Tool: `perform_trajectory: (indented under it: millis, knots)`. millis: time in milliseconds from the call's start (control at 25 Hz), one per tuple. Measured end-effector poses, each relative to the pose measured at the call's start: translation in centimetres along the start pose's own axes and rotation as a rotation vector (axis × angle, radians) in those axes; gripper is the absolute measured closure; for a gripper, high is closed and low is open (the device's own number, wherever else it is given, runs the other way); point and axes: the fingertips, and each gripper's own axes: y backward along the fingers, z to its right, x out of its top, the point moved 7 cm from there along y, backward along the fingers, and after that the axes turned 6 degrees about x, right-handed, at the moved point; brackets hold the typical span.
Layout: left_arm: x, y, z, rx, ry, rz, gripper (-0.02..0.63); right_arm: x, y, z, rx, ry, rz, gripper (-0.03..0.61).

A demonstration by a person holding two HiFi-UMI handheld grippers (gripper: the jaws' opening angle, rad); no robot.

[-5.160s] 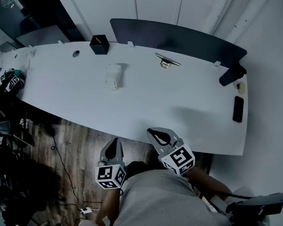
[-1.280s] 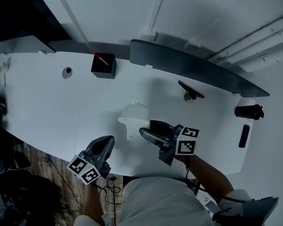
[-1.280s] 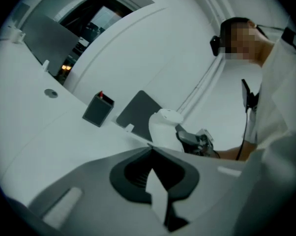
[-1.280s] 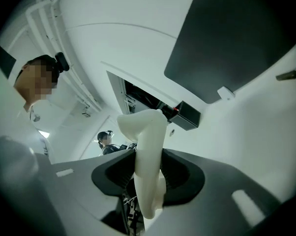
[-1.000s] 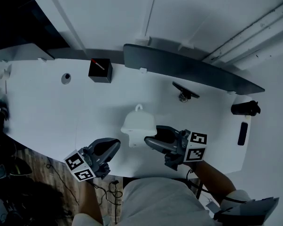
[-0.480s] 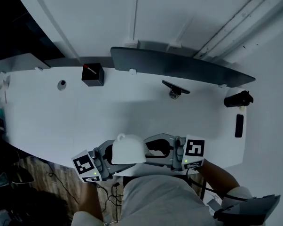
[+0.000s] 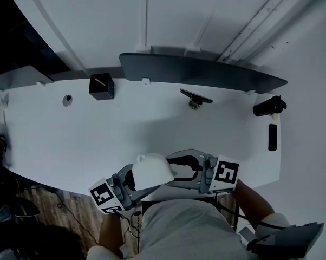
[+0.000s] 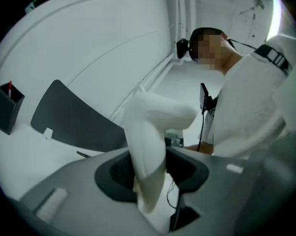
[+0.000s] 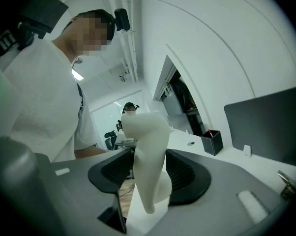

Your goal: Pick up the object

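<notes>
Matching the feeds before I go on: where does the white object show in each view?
Head view: white object, low centre, at the near edge of the table.
Left gripper view: centre, between the closing jaws of the left gripper.
Right gripper view: centre, between the opening jaws of the right gripper.
Shared landmark: black pen box.

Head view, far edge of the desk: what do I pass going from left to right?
round hole in the desktop → black pen box → small dark stand → dark bottle-shaped object
</notes>
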Motion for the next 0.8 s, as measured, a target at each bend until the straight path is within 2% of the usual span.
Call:
perform_trajectory:
  millis: [80, 240, 400, 560, 600, 640, 720, 800]
  knots:
    - [-0.2, -0.2, 0.3, 0.003, -0.005, 0.003, 0.448, -0.2, 0.3, -0.4, -0.017, 0.026, -0.005, 0.33]
    - [-0.6, -0.8, 1.0, -0.017, -0.017, 0.008, 0.453, -0.5, 1.3, -1.3, -0.038, 0.0, 0.021, 0.325]
    - [-0.5, -1.0, 1.1, -0.021, 0.003, 0.053, 0.456, -1.3, 2.9, -1.8, -0.1, 0.023, -0.016, 0.327]
    - [0.0, -1.0, 1.2, 0.004, -0.03, 0.06, 0.457, -1.8, 4.6, -2.0, -0.254, 0.077, -0.022, 0.401]
    - [0.2, -1.1, 1.2, 0.012, -0.041, 0.06, 0.457, -1.8, 5.0, -2.1, -0.304, 0.096, -0.017, 0.436]
    - [0.4, -1.1, 1.2, 0.021, -0.052, 0.061, 0.457, -1.9, 5.3, -2.1, -0.353, 0.117, -0.019, 0.499]
    - [0.8, -1.2, 1.1, 0.04, -0.072, 0.064, 0.459, -2.2, 5.6, -2.1, -0.435, 0.154, -0.071, 0.577]
    - [0.9, -1.3, 1.2, 0.059, -0.092, 0.063, 0.459, -2.6, 5.4, -2.1, -0.477, 0.177, -0.158, 0.577]
